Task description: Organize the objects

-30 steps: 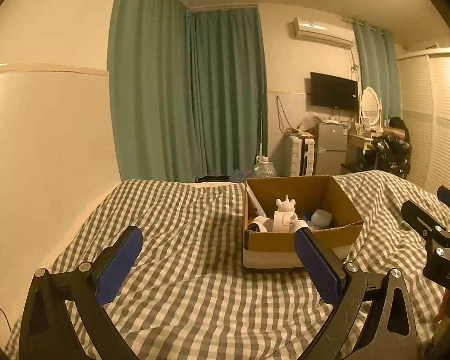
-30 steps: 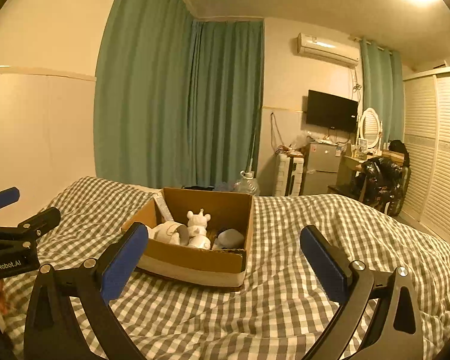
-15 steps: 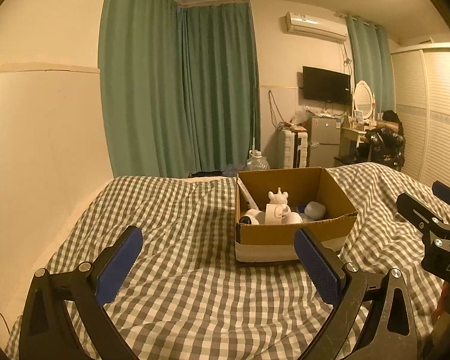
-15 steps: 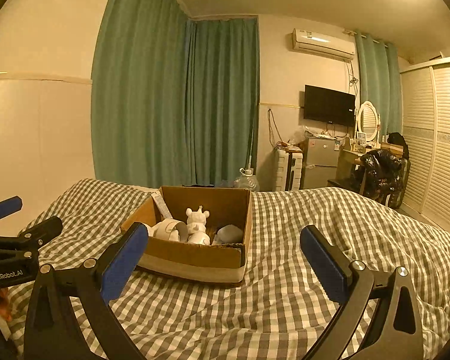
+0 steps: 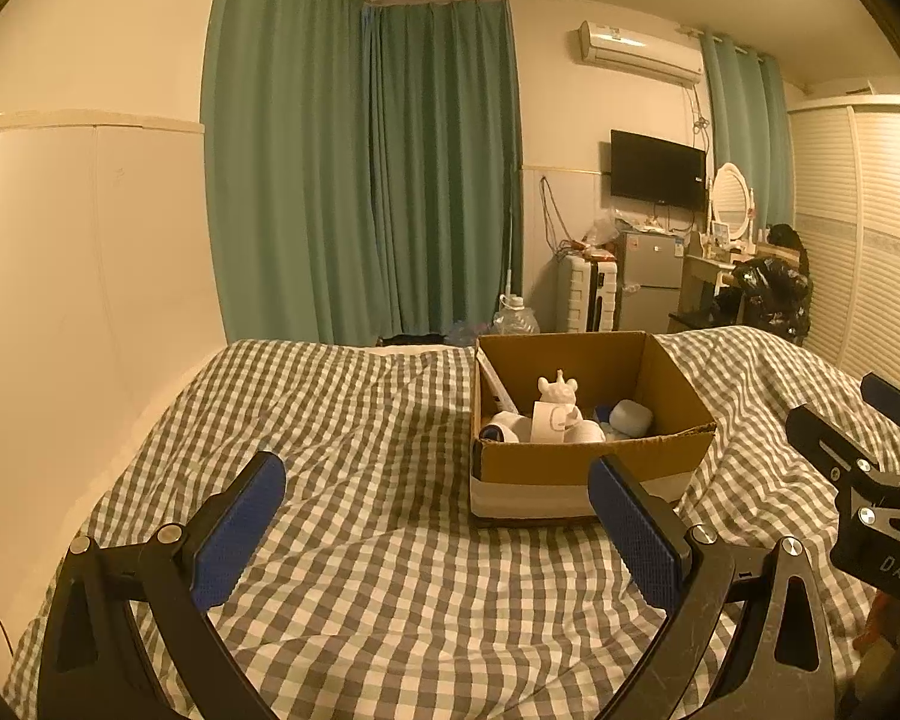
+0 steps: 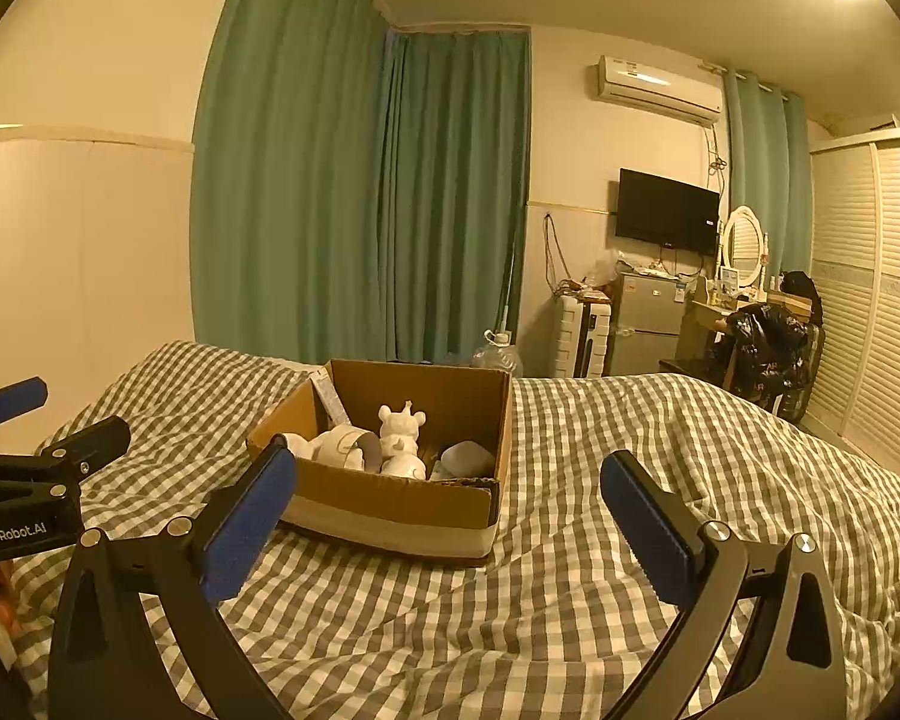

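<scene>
In the left wrist view, the left gripper (image 5: 435,531) is spread wide and holds nothing; the box (image 5: 582,468) sits right of centre with a white figure (image 5: 558,396) inside.

In the right wrist view, the right gripper (image 6: 447,531) is also spread and holds nothing, low in the frame before the box (image 6: 390,501). The step could be early or late; no loose thing shows on the blanket (image 6: 660,438).

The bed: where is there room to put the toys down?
Free: the checked blanket between the wall and the box, and the stretch right of the box. Crowded: inside the box, around the white figurine.
</scene>
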`<state>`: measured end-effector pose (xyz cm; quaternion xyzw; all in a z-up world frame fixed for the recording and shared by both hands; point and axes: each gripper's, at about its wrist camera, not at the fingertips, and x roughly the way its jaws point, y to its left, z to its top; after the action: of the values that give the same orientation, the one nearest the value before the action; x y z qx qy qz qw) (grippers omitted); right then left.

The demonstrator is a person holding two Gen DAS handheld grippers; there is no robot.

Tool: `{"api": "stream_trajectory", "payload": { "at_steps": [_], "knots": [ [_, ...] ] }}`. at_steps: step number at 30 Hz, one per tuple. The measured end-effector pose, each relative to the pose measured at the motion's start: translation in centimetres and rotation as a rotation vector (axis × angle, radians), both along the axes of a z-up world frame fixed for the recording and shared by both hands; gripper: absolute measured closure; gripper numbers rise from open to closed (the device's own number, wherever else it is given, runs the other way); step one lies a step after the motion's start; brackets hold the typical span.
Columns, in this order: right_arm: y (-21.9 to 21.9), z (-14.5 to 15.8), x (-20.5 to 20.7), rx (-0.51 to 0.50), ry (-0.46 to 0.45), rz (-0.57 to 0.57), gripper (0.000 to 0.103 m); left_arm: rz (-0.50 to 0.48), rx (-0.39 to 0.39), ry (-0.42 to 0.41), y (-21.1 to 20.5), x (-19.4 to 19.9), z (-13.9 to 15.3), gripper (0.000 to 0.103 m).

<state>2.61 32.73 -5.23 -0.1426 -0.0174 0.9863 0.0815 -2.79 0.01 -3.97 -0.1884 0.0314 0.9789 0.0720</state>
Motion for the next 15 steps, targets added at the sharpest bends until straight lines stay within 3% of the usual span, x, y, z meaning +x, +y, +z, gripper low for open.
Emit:
{"api": "stream_trajectory", "payload": {
  "at_steps": [15],
  "knots": [
    [-0.38, -0.37, -0.14, 0.001, -0.018, 0.005, 0.001, -0.003, -0.024, 0.007, 0.43, 0.21, -0.13, 0.0]
  ]
}}
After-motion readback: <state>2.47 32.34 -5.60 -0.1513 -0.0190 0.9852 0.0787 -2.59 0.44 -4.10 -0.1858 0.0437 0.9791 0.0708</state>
